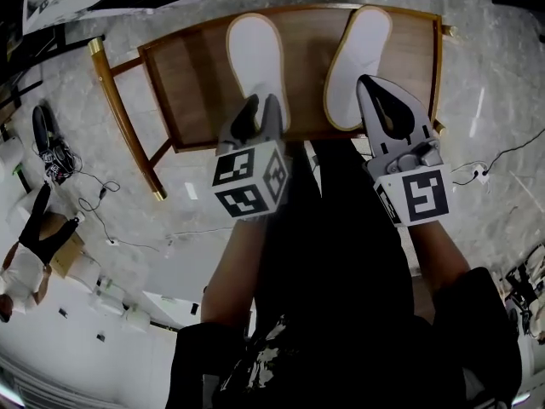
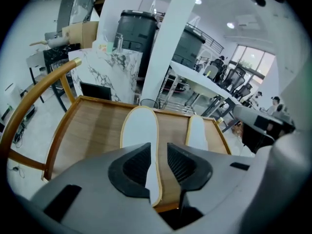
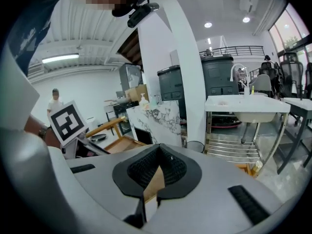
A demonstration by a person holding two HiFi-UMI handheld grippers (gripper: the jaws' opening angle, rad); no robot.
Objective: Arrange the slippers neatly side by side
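Note:
Two white slippers with tan rims lie soles-up on the wooden chair seat [image 1: 192,83], toes pointing away from me. My left gripper [image 1: 261,102] hovers over the heel end of the left slipper [image 1: 255,54]. In the left gripper view its jaws stand apart [image 2: 158,152]; the left slipper [image 2: 139,130] shows in the gap, with the pads off it. The right slipper [image 2: 196,133] lies a hand's width to its right. My right gripper [image 1: 368,82] is shut and empty, above the heel of the right slipper [image 1: 358,54]. In the right gripper view its pads [image 3: 157,167] meet.
The chair's curved wooden backrest rail [image 2: 29,106] runs along its left side. A marble-patterned block [image 2: 105,69] stands beyond the chair, and a white table with a sink [image 3: 248,108] stands to the right. Cables [image 1: 64,160] lie on the marble floor at left. My dark-trousered legs [image 1: 341,228] are at the seat's near edge.

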